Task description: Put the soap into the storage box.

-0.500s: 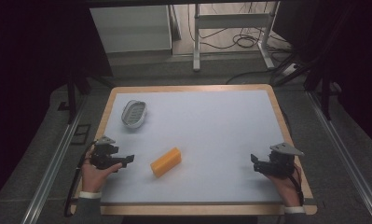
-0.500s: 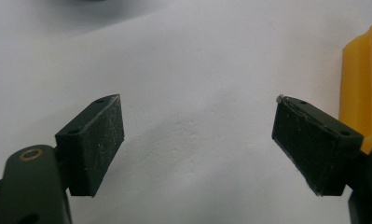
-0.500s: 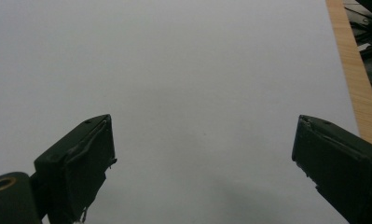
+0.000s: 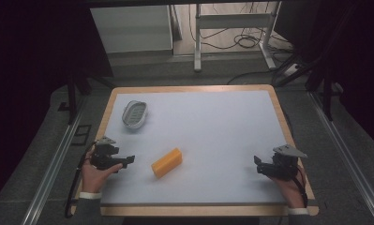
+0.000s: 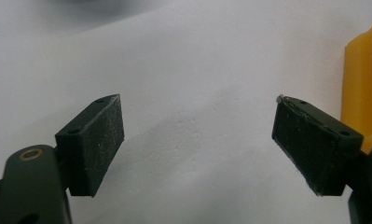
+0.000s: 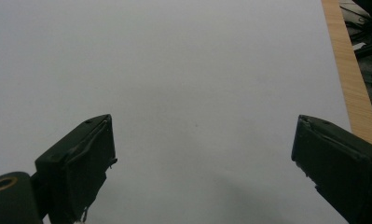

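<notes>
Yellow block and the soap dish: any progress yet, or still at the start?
Nothing looks done: the yellow block lies on the white mat, apart from the grey dish at the far left. In hand: nothing. The left gripper is open beside the block, which lies outside its jaws in the left gripper view; the right gripper is open over bare mat. Any grasp or move remains.

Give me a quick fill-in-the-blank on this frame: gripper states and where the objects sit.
1. The jaws of the left gripper stand ____, with nothing between them.
2. The orange rectangular block lies nearer the ____ gripper.
3. The grey oval dish sits near the table's far-____ corner in the high view.
4. The right gripper, jaws apart, looks onto the bare ____ mat.

Missing words: open; left; left; white
</notes>
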The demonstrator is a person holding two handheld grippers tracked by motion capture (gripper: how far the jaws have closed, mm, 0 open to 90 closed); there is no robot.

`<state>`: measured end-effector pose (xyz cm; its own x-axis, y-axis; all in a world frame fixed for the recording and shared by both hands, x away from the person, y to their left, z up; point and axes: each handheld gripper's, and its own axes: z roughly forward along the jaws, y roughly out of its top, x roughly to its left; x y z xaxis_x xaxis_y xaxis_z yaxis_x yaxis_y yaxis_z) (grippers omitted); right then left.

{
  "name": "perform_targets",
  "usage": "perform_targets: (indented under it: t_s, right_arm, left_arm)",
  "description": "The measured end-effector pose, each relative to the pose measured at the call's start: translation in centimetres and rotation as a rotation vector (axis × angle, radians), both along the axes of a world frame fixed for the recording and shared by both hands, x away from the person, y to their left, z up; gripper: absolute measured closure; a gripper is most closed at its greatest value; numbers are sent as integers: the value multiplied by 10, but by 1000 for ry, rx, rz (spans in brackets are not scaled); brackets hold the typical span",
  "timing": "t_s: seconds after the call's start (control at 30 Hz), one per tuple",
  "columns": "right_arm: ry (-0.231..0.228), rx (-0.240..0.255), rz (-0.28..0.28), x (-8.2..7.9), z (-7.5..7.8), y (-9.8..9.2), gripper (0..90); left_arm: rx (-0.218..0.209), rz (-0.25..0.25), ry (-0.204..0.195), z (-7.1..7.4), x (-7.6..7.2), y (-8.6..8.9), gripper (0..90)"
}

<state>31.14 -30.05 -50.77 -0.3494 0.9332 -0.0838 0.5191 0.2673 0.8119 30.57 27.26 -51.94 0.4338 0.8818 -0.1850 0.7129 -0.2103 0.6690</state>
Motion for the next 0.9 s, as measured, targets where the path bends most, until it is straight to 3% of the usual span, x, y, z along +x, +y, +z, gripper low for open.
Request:
perform_targets:
  t_s: [0.3, 0.37, 0.67, 0.9]
  right_arm:
    - [9, 1, 7, 0, -2, 0, 70]
    - [9, -9, 10, -1, -2, 0, 70]
    - [12, 17, -8, -2, -2, -7, 71]
    - [5, 26, -24, -4, 1, -10, 74]
  left_arm:
    - [8, 0, 3, 0, 0, 0, 171]
    - [29, -14, -3, 6, -1, -2, 171]
    - [-2, -12, 7, 16, -3, -3, 171]
    - [-21, -28, -16, 39, -6, -2, 172]
